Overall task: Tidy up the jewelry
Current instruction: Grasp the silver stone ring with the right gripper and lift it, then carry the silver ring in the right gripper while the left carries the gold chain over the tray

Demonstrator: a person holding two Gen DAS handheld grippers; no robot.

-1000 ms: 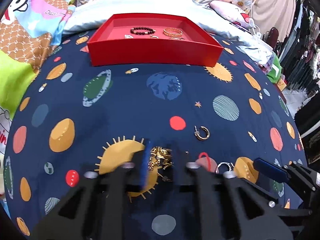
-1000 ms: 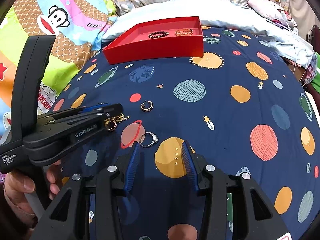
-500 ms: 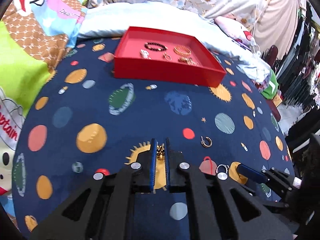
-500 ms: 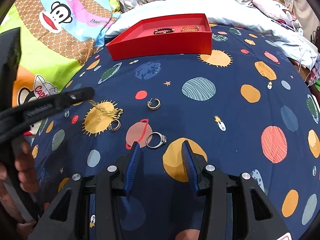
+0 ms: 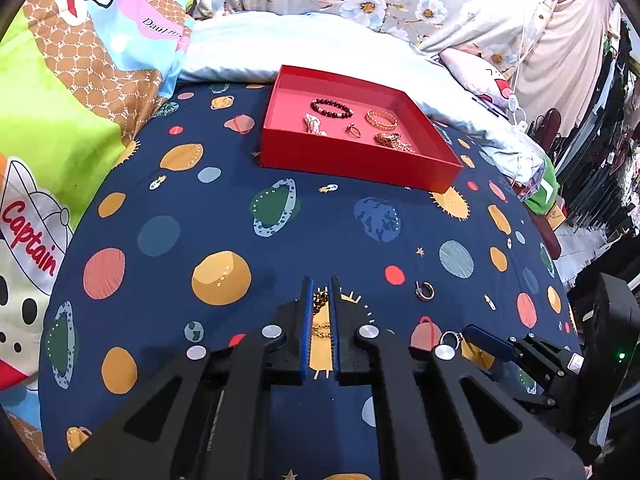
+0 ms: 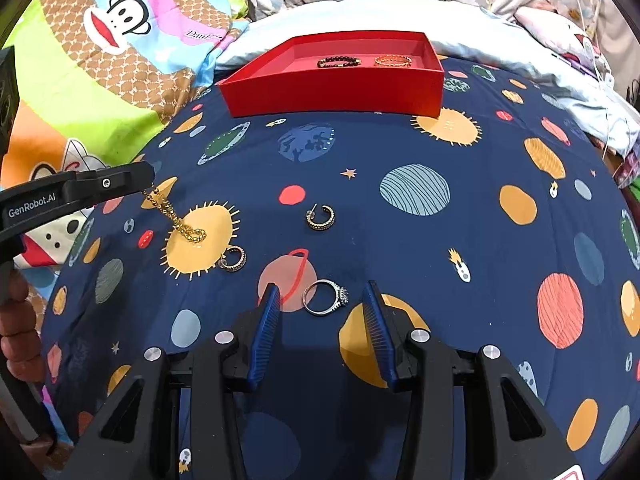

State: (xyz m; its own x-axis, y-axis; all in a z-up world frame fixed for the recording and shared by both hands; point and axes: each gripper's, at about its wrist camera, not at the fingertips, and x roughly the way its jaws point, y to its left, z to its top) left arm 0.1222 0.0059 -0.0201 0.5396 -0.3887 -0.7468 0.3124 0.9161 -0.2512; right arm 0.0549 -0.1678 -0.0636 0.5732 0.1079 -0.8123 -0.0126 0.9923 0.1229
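Gold chain (image 6: 176,216) hangs pinched in the left gripper (image 5: 320,294), its lower end trailing on the planet-print sheet (image 6: 400,240). Right gripper (image 6: 322,308) rests spread around a silver ring (image 6: 326,298), gripping nothing; the red tray (image 5: 352,160) lies beyond.

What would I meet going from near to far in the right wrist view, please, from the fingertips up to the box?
Silver ring → hoop earring → red box → beaded bracelet
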